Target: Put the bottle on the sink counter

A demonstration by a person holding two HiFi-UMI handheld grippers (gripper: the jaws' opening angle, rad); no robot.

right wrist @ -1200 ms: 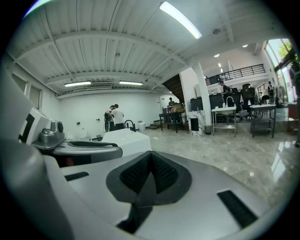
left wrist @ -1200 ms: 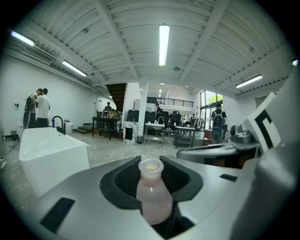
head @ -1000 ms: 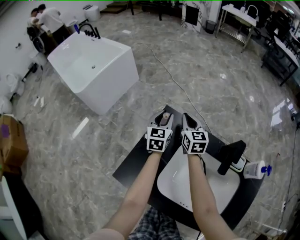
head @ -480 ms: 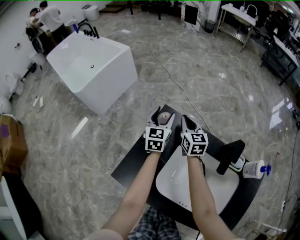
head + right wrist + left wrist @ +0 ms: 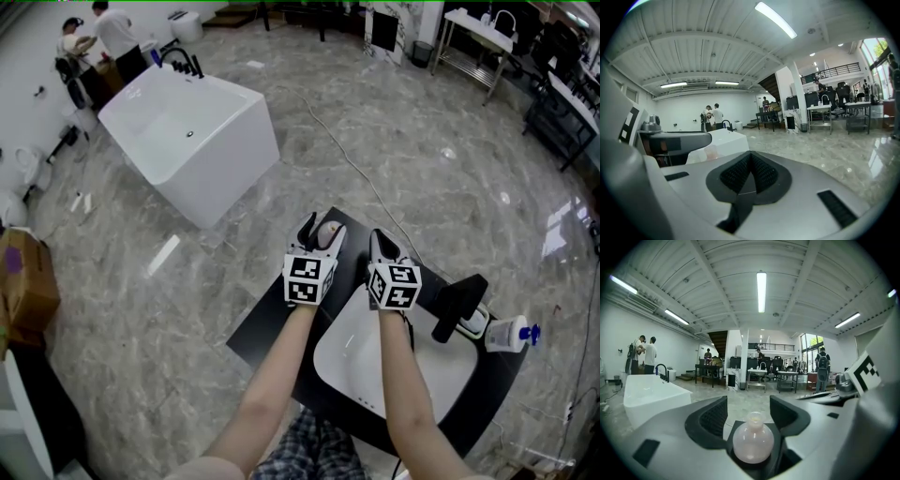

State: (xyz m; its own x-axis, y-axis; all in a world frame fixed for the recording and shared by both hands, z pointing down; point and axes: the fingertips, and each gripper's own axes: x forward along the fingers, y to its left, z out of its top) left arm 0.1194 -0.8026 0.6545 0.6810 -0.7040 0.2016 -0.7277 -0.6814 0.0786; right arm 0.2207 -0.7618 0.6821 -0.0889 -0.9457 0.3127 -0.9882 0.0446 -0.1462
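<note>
A small pale pink round bottle (image 5: 327,231) stands upright on the far corner of the black sink counter (image 5: 267,328). My left gripper (image 5: 318,228) sits around it, and its jaws are opening. In the left gripper view the bottle (image 5: 753,442) stands between the two dark pads (image 5: 714,417), with a gap on each side. My right gripper (image 5: 379,244) hovers just to the right of it, over the counter's back edge. Its jaws (image 5: 749,171) are shut together with nothing in them.
A white basin (image 5: 394,367) is set into the counter, with a black faucet (image 5: 457,306) and a blue-pump soap bottle (image 5: 511,334) at its right. A white bathtub (image 5: 187,131) stands on the marble floor at far left, people behind it. A cardboard box (image 5: 25,281) sits at the left edge.
The left jaws have spread away from the bottle, which stays standing on the counter. Both hands have shifted only slightly.
</note>
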